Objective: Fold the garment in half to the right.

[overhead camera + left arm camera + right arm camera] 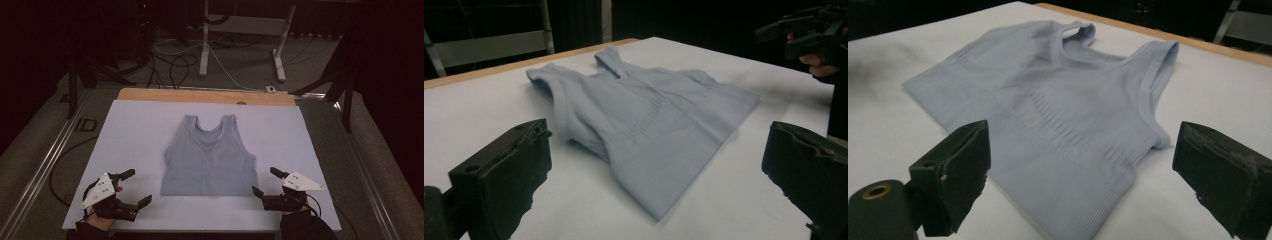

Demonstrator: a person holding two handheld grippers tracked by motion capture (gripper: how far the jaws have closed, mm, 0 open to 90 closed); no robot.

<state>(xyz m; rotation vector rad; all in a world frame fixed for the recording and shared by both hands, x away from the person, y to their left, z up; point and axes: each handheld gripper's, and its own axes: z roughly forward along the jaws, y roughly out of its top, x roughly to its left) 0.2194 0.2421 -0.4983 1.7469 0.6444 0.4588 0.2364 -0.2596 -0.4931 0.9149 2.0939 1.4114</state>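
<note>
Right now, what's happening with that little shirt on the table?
A person is holding a gripper in each hand at the near edge of the table. A light blue tank top lies flat in the middle, straps pointing away from the person. The left gripper sits off its bottom left corner and the right gripper beside its bottom right corner. Both have their fingers open, and neither touches the top.

Setting. A dim room with dark surroundings. A pale sheet [135,130] covers the table; a wooden edge [200,95] shows at its far side. Beyond it, grey floor [240,65] carries loose cables [172,62] and a white metal frame [240,25]. Metal rails [47,160] flank the table on both sides.
</note>
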